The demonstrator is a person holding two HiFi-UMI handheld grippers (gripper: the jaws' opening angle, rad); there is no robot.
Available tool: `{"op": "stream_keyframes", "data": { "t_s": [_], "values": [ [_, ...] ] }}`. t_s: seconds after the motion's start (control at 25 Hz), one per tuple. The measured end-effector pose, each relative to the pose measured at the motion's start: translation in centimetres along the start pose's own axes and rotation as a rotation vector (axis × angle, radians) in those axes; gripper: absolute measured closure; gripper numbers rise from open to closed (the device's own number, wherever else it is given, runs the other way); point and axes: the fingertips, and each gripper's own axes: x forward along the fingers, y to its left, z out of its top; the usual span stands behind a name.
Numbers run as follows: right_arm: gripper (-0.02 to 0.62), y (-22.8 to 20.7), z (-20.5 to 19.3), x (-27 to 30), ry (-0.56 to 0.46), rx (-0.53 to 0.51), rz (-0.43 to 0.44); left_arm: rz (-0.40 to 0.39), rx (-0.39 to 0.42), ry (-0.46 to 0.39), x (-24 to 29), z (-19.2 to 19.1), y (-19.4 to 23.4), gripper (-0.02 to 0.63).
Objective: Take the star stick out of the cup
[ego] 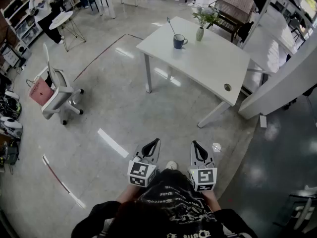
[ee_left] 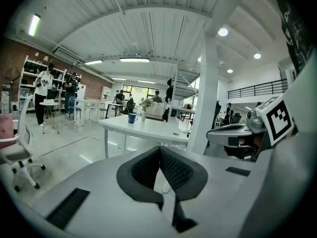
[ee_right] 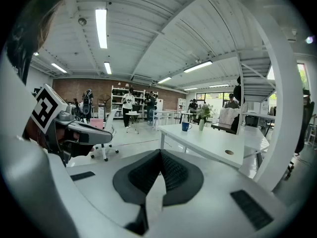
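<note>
A dark blue cup (ego: 179,41) stands near the far end of a white table (ego: 208,63), with a thin stick (ego: 171,26) leaning out of it. The same cup (ee_left: 132,117) shows small in the left gripper view, and again as a blue cup (ee_right: 185,126) in the right gripper view. Both grippers are held close to the person's body, far from the table. My left gripper (ego: 156,142) is shut with nothing in it. My right gripper (ego: 195,144) is shut and empty too.
A vase with a plant (ego: 200,29) stands beside the cup. A white office chair (ego: 57,90) with a pink bag is at the left. A white pillar (ego: 282,83) rises at the right. People stand by shelves at the far left (ego: 42,6). Glossy floor lies between me and the table.
</note>
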Motion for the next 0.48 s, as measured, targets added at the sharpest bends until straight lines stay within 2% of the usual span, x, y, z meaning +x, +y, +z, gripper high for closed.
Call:
{"op": "stream_keyframes", "data": {
  "t_s": [0.24, 0.48],
  "values": [
    [0.589, 1.4, 0.2, -0.1, -0.006, 0.004, 0.008, -0.011, 0.003, -0.006, -0.9, -0.1, 0.5, 0.586],
    [0.588, 2.4, 0.8, -0.7, -0.037, 0.025, -0.021, -0.038, 0.019, -0.007, -1.8, -0.7, 1.5, 0.586]
  ]
}}
